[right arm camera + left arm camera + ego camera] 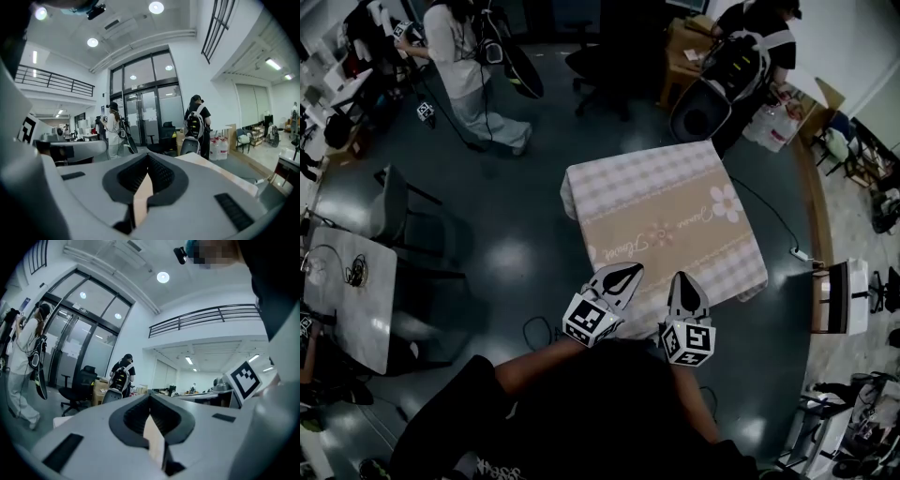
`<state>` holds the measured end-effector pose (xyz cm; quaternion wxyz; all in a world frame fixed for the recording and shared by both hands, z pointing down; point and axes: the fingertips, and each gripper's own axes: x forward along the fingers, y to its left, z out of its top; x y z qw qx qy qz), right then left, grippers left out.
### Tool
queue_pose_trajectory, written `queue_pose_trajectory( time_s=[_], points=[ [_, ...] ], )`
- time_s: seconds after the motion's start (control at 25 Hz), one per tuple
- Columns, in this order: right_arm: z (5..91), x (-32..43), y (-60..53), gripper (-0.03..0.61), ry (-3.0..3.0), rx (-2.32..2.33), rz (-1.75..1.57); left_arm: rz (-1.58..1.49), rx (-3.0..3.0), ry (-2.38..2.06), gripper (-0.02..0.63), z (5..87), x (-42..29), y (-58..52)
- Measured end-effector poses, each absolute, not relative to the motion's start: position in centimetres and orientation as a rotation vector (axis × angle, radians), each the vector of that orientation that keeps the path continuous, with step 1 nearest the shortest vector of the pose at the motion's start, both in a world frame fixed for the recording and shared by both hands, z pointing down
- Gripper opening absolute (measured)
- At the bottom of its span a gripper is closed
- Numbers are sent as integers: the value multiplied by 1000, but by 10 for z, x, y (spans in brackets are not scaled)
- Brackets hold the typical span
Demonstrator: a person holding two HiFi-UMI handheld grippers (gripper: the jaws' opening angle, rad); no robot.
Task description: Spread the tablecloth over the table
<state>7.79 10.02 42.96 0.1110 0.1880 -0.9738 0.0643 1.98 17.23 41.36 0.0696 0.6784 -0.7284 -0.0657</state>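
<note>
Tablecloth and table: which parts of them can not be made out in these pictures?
- Table: in the head view the tablecloth covers it wholly; top and legs are hidden.
- Tablecloth's near edge: head view, behind the left gripper and the right gripper.
- Printed words on the cloth: head view, too small to read.
- Left gripper view: only a pinched strip of the tablecloth; the gripper's body hides most else.

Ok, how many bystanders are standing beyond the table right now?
2. A person in white stands beyond the tablecloth's far left corner. A person in black, wearing a backpack, stands beyond its far right corner. More may be out of frame.
</note>
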Motion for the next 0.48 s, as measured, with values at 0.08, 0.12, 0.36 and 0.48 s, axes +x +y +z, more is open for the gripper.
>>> queue_pose_trajectory(
  time_s=[0.08, 0.12, 0.36, 0.48],
  points=[
    [419, 64, 114, 17, -2896, 546, 99, -166, 2065, -2231, 17, 408, 12, 181],
    [416, 59, 119, 17, -2908, 540, 67, -156, 2069, -2243, 17, 406, 8, 186],
    [418, 38, 139, 16, -2904, 538, 21, -128, 2040, -2285, 17, 411, -13, 209],
    [416, 29, 148, 17, -2903, 524, 3, -126, 2017, -2296, 17, 414, -24, 217]
  ],
)
